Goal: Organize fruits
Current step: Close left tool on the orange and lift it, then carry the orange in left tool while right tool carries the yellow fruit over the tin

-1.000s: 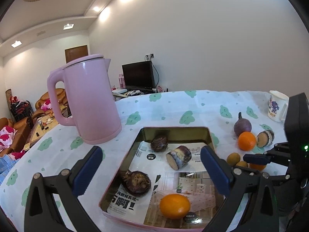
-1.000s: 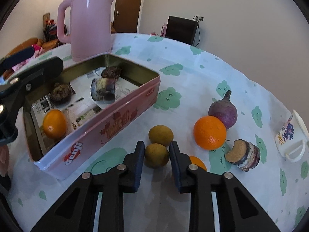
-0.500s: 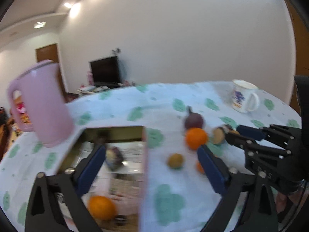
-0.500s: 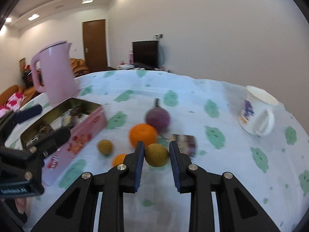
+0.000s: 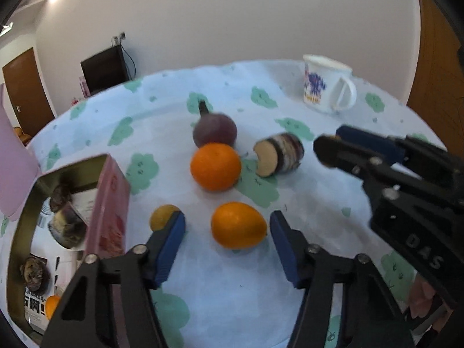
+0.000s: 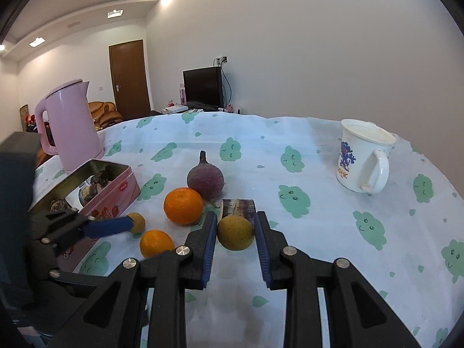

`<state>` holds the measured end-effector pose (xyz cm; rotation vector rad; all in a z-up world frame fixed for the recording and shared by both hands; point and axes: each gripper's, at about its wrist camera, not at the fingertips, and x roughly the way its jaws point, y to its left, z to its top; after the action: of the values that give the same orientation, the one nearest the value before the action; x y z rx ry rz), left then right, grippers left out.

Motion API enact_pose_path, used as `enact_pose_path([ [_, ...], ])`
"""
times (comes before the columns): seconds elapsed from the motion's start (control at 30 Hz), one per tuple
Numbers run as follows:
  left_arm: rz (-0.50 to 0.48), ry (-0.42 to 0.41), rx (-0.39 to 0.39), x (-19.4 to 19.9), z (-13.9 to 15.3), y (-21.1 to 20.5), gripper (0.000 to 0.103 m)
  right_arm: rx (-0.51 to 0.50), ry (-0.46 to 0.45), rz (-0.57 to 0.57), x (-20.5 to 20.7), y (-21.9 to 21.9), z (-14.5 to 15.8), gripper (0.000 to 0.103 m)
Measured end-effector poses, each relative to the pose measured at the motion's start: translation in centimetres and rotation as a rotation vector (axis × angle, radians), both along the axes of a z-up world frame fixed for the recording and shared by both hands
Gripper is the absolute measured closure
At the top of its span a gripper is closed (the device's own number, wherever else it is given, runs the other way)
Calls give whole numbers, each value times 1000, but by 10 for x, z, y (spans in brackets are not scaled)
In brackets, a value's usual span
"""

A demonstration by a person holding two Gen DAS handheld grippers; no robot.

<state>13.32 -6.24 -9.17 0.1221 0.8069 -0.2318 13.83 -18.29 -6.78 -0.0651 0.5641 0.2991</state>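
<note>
A small orange fruit [image 5: 237, 226] lies on the tablecloth between the blue pads of my left gripper [image 5: 226, 220]. Its jaws are closing, and a gap still shows on the left side. My right gripper [image 6: 236, 220] is shut on a yellow-green fruit [image 6: 235, 232], held just above the table. Beyond them lie a big orange [image 5: 215, 166], a purple round fruit [image 5: 214, 130], a cut taro piece [image 5: 279, 153] and a small yellow-brown fruit [image 5: 163, 216]. The pink tin [image 5: 108, 203] at the left holds several pieces.
A pink kettle [image 6: 71, 127] stands behind the tin at the far left. A white mug [image 6: 362, 156] stands at the back right. The right gripper's arm [image 5: 406, 188] crosses the right side of the left wrist view.
My left gripper swung right from above the tin to the loose fruits, and its jaws narrowed around the small orange fruit. The right gripper lifted the yellow-green fruit off the cloth and levelled out.
</note>
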Motion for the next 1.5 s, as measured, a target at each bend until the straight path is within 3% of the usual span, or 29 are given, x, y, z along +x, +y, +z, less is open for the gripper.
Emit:
enact_pose_path([
  [0.03, -8, 6, -7, 0, -1, 0, 59, -1, -3, 1, -1, 0, 0, 75],
  [0.13, -4, 3, -17, -1, 0, 2, 60, 11, -4, 1, -1, -2, 0, 75],
  [0.27, 18, -28, -50, -4, 4, 10, 61, 31, -8, 2, -2, -5, 1, 75],
  [0.9, 64, -202, -48, -25, 24, 17, 61, 74, -61, 42, -12, -8, 6, 75],
  [1.5, 78, -286, -32, -38, 31, 15, 61, 86, -119, 56, -22, -9, 10, 75],
])
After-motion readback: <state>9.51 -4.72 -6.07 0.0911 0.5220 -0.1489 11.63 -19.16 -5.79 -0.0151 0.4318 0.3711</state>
